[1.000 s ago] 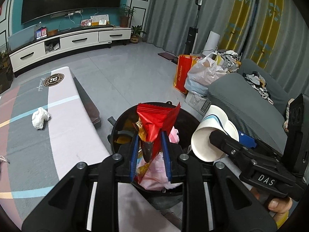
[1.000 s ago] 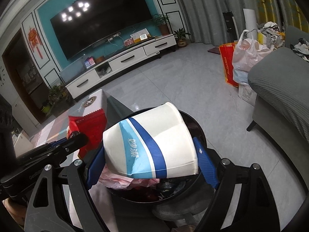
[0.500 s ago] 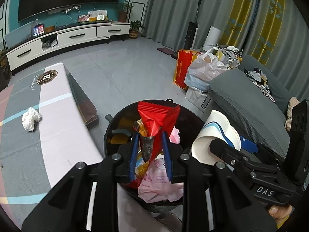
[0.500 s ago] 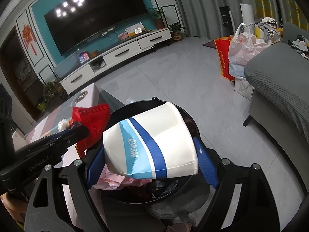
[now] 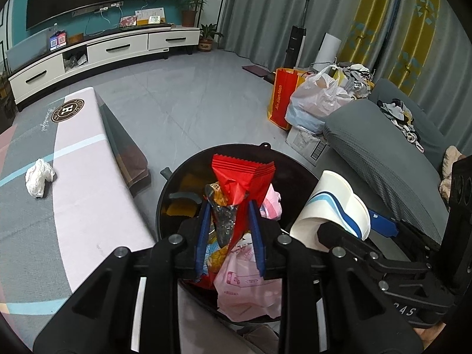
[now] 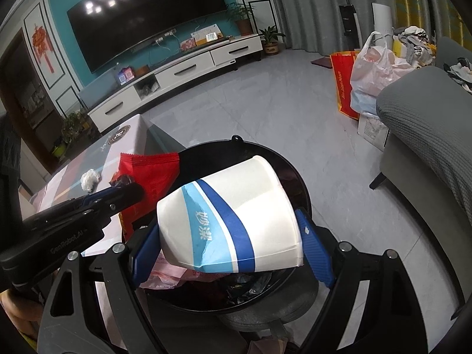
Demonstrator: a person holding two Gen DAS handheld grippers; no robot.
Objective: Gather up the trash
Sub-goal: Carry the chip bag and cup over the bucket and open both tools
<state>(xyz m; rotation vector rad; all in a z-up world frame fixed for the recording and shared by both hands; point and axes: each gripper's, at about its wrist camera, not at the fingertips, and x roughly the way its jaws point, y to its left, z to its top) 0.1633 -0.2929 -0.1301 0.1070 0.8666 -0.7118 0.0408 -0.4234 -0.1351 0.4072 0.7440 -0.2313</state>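
My left gripper (image 5: 229,206) is shut on a red snack wrapper (image 5: 242,174) with a crumpled dark foil piece, held upright just above the open black trash bin (image 5: 236,147). The bin holds a pink plastic bag (image 5: 250,283) and other wrappers. My right gripper (image 6: 228,224) is shut on a white paper cup (image 6: 236,206) with blue stripes, lying on its side over the bin (image 6: 265,147). In the right wrist view the red wrapper (image 6: 153,174) and left gripper (image 6: 126,190) sit to the left. A crumpled white tissue (image 5: 38,177) lies on the table.
The low table (image 5: 82,183) with a pink and grey cloth stands left of the bin. A grey sofa (image 5: 383,153) is on the right, with full plastic and red bags (image 5: 312,103) beside it. Bare grey floor and a white TV cabinet (image 5: 118,47) lie beyond.
My left gripper has sunk a little toward the bin with the red wrapper still in it. The right gripper and its cup have stayed put.
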